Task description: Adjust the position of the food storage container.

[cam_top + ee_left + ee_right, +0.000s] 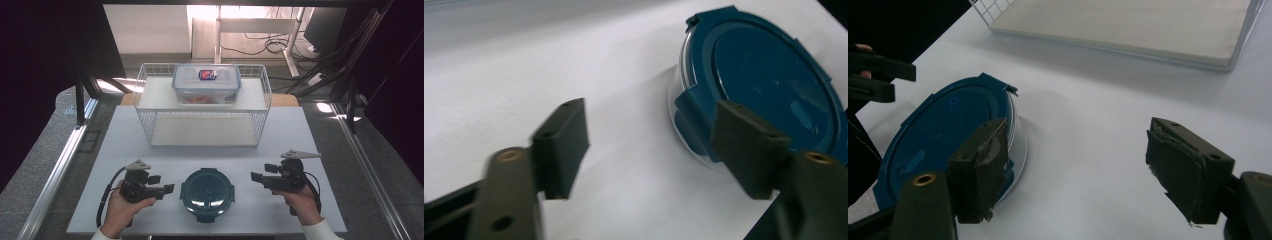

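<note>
At the near edge of the white counter I've got both hands in from the bottom, one gripper each. Left gripper sits just left of the round container, tips aimed at it, close but not touching as far as I can tell from the high view. Left gripper view: its fingers stand well apart, nothing between them, bare counter in the gap; the right-hand finger overlaps the container's rim clip in that picture, contact unclear. Right gripper is on the other side of the container, a bit farther off, tips pointing left toward it. Right gripper view: fingers spread wide, nothing gripped, only counter between; the worn pad on the far finger is frayed at the edge.

Round container sits centre-front on the counter, between the two grippers, upright, dark teal lid on with clip tabs round the rim, clear body under it.

Farther back, mid counter, a white wire basket rack stands with a lower shelf and an upper shelf. On the upper shelf, toward the middle, is a rectangular clear box with a clear lid and a red-blue label; something reddish inside, can't make out what.

Beyond the counter I see floor, table legs and loose cables.
</note>
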Action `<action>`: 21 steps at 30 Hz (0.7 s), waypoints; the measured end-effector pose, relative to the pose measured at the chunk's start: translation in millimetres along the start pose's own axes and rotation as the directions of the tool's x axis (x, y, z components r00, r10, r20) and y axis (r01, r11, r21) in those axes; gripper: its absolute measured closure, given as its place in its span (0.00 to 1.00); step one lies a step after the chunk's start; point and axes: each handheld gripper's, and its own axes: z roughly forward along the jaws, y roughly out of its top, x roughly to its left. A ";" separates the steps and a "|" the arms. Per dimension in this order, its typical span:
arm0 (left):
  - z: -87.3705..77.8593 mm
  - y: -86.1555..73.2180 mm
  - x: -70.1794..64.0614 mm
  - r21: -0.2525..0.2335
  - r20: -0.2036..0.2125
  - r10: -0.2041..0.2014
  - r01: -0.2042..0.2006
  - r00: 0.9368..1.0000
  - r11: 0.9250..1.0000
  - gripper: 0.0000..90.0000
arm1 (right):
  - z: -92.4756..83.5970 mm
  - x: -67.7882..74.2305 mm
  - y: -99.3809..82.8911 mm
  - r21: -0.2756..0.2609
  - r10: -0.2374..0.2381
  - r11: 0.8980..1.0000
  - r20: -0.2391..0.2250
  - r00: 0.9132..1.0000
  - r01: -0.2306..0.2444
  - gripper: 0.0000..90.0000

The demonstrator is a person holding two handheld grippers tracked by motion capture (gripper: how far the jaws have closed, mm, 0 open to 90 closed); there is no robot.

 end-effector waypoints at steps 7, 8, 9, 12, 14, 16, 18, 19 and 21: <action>1.3 -2.3 0.5 -0.012 0.005 -0.043 0.043 0.999 0.999 0.20 | -1.5 4.4 -14.0 -0.001 0.007 1.000 -0.003 1.000 -0.007 0.26; 2.4 -3.2 1.7 -0.012 0.001 -0.055 0.055 0.999 0.998 0.19 | -1.7 4.6 -15.0 0.000 0.008 1.000 -0.004 1.000 -0.008 0.26; 3.9 -4.2 3.2 -0.005 -0.001 -0.066 0.066 0.998 0.998 0.17 | -1.5 5.1 -16.3 0.002 0.014 1.000 -0.011 1.000 -0.014 0.26; 6.1 -6.4 6.2 -0.001 0.004 -0.090 0.090 0.996 0.996 0.15 | -1.0 8.0 -18.8 0.005 0.026 1.000 -0.039 0.999 -0.026 0.26; 5.4 -6.0 6.2 -0.007 0.005 -0.093 0.094 0.996 0.996 0.14 | -0.3 9.9 -19.0 0.006 0.019 1.000 -0.041 0.999 -0.019 0.26; 4.7 -5.6 6.0 -0.015 0.009 -0.096 0.096 0.995 0.995 0.14 | 1.2 11.4 -19.2 0.011 0.013 1.000 -0.045 0.999 -0.013 0.26; 4.8 -5.6 6.0 -0.015 0.011 -0.095 0.096 0.995 0.995 0.14 | 2.6 12.2 -19.8 0.019 0.012 1.000 -0.045 0.999 -0.011 0.26; 5.2 -5.7 5.8 -0.012 0.011 -0.095 0.095 0.995 0.995 0.14 | 3.5 12.3 -20.2 0.022 0.012 1.000 -0.046 0.999 -0.011 0.26; 5.9 -5.7 5.5 -0.008 0.009 -0.092 0.092 0.996 0.996 0.14 | 4.6 12.3 -20.6 0.032 0.015 0.999 -0.037 0.999 -0.014 0.25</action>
